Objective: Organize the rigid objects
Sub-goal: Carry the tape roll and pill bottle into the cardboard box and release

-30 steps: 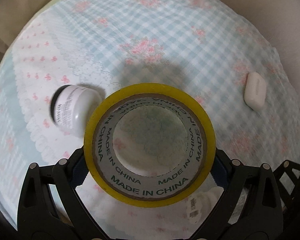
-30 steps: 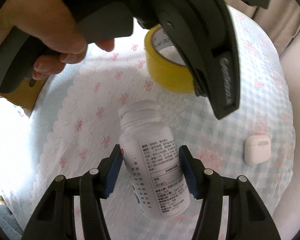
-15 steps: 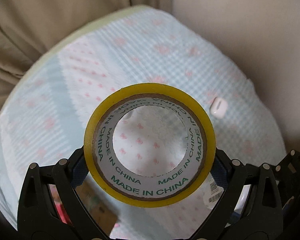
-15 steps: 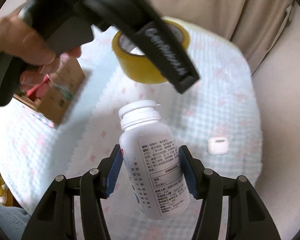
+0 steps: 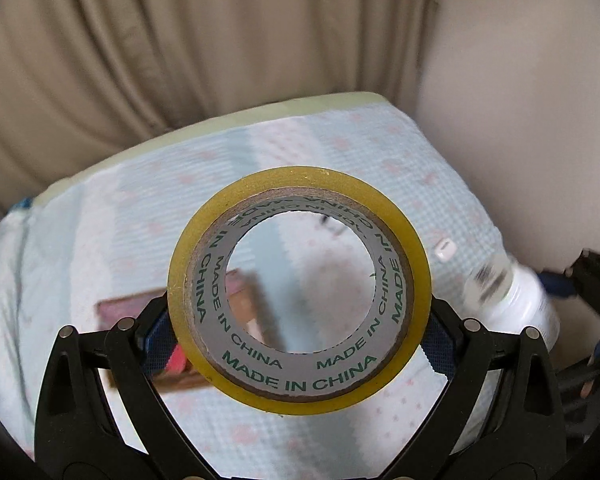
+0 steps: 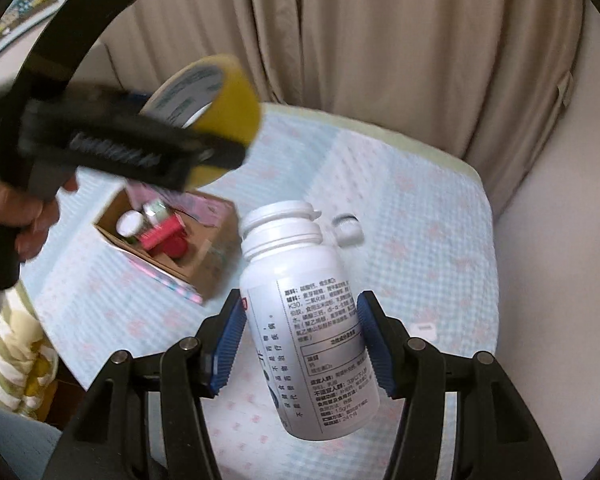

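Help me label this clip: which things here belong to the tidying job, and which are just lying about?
Job:
- tape roll, in the left tongs
- white bottle, in the right tongs
- cardboard box, already partly filled
- earbud case, loose on the bed

Lying about:
- curtain
- bedspread
- striped cloth

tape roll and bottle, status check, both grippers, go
Left gripper shut on tape roll. Right gripper shut on white bottle. Both held above the bed. Open cardboard box below, already part full.
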Demonstrator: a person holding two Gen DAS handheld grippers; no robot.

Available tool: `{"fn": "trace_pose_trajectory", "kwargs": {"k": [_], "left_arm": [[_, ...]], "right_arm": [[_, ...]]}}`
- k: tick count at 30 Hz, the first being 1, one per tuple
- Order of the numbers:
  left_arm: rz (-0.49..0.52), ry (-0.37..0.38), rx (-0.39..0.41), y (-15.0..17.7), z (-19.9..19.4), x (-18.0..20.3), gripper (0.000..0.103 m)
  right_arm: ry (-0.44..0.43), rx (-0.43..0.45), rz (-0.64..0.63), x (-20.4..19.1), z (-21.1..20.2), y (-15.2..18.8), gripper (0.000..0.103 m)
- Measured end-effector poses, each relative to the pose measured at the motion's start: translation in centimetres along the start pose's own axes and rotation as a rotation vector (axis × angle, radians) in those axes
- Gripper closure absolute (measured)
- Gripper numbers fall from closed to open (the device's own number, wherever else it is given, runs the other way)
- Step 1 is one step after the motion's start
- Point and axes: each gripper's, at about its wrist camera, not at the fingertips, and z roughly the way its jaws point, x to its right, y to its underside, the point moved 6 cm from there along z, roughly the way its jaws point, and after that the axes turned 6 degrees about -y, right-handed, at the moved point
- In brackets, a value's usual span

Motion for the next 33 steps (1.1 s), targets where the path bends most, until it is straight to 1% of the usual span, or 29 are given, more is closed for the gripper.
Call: {"fn": "trace_pose_trajectory", "kwargs": {"k": [6, 9, 12, 15, 18, 20, 21, 25, 28, 33], "left_arm": [[-0.117, -0.073, -0.02, 4.3, -3.3, -7.0, 0.006], [-0.165, -0.101, -0.026, 6.4, -4.1, -10.9, 0.006], [-0.196, -0.108, -0.035, 7.9, -4.0, -13.8, 0.006], [-0.219, -0.096, -0.044, 9.2, -3.5, -17.1, 0.006], [-0.217, -0.085, -0.053, 10.0, -2.5, -19.9, 0.006], [-0.214, -0.078, -0.061, 10.6, -1.8, -21.6, 0.006], [-0.213, -0.072, -0.068, 10.8, -1.2, -22.4, 0.006], [-0.193, -0.031, -0.1, 11.7, 1.6, -25.6, 0.006], [-0.146, 0.001, -0.128, 11.9, 4.1, -27.3, 0.006], [-0.073, 0.039, -0.18, 12.1, 8.6, -29.7, 0.006]], "right_arm": [[-0.088, 0.061, -0.012, -4.1, -1.2, -2.9, 0.05], [-0.132, 0.064, -0.021, -6.4, -0.9, -4.2, 0.05], [-0.156, 0.061, -0.028, -8.9, 0.0, -5.4, 0.05], [-0.167, 0.052, -0.013, -11.0, 1.5, -6.4, 0.05], [-0.164, 0.043, 0.021, -12.7, 2.9, -7.5, 0.05], [-0.156, 0.032, 0.066, -13.7, 4.2, -8.3, 0.05], [-0.167, 0.008, 0.087, -14.2, 4.8, -8.5, 0.05], [-0.147, -0.027, 0.168, -16.2, 7.9, -9.8, 0.05], [-0.105, -0.054, 0.226, -17.4, 10.7, -10.5, 0.05], [-0.062, -0.085, 0.351, -18.0, 14.6, -10.9, 0.05]]}}
